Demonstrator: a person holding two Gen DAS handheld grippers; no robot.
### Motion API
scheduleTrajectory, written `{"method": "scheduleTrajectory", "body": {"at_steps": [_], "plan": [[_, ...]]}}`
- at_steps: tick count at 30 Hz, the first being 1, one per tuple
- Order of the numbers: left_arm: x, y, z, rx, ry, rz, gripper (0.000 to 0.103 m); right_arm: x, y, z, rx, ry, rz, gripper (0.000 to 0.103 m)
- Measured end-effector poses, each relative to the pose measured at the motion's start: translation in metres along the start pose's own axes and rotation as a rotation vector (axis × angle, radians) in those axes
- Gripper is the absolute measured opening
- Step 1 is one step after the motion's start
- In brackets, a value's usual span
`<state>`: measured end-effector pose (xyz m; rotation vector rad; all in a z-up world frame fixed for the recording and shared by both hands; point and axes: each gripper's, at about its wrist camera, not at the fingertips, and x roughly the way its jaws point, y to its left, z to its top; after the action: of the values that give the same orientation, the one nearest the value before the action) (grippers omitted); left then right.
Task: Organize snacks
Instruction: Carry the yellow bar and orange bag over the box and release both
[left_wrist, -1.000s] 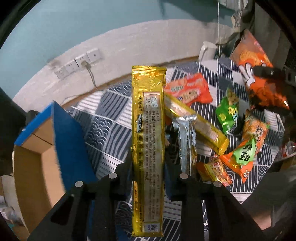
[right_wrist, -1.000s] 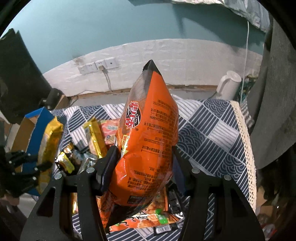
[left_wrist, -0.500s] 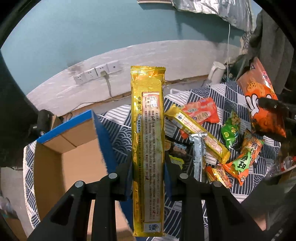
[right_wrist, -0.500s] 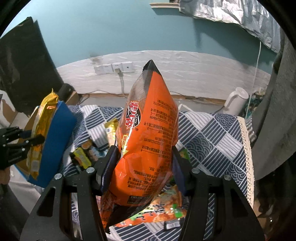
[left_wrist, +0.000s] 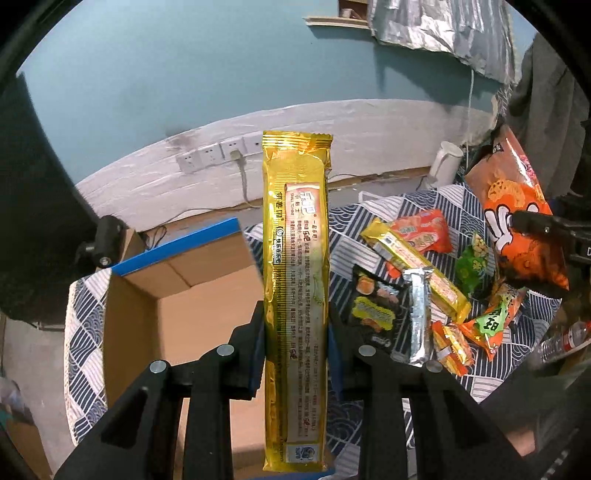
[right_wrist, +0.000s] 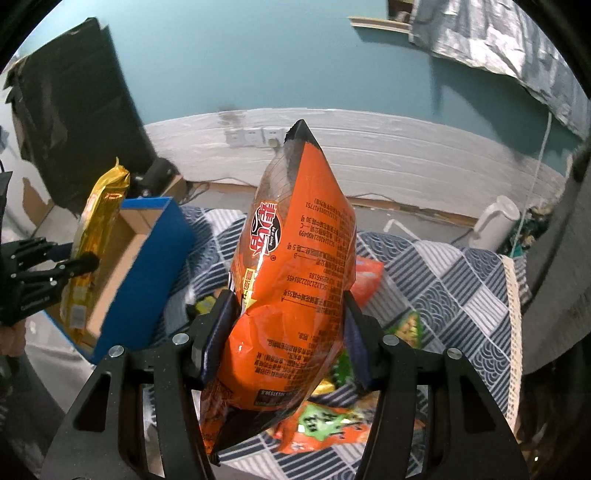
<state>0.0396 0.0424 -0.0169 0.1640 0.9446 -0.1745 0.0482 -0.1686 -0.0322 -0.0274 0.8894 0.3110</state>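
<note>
My left gripper (left_wrist: 295, 321) is shut on a long gold snack packet (left_wrist: 295, 258), held upright above the open cardboard box (left_wrist: 192, 306) with blue outer walls. It also shows in the right wrist view (right_wrist: 92, 251), over the box (right_wrist: 147, 266). My right gripper (right_wrist: 288, 317) is shut on a big orange chip bag (right_wrist: 295, 266), held upright above the snack pile; it also shows in the left wrist view (left_wrist: 517, 221). Several loose snacks lie on the patterned cloth (left_wrist: 369, 206): a gold bar (left_wrist: 417, 266), a silver bar (left_wrist: 417, 314), a black packet (left_wrist: 373, 306).
A white kettle (right_wrist: 495, 225) stands at the table's far right. Wall sockets (left_wrist: 218, 155) with a cable are behind the table. A dark panel (right_wrist: 74, 122) stands at the left. A water bottle (left_wrist: 561, 339) lies by the right edge.
My left gripper moved left and up with the gold packet, from over the snack pile to over the box. My right gripper rose and swung left with the orange bag.
</note>
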Motion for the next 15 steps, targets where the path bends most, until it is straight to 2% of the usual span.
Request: {"method": "scheduleTrajectory", "body": {"at_steps": [15], "plan": [[-0.013, 0.078, -0.026, -0.08, -0.022, 0.085, 0.029, 0.03, 0.085, 0.031, -0.096, 0.033, 0.107, 0.056]]}}
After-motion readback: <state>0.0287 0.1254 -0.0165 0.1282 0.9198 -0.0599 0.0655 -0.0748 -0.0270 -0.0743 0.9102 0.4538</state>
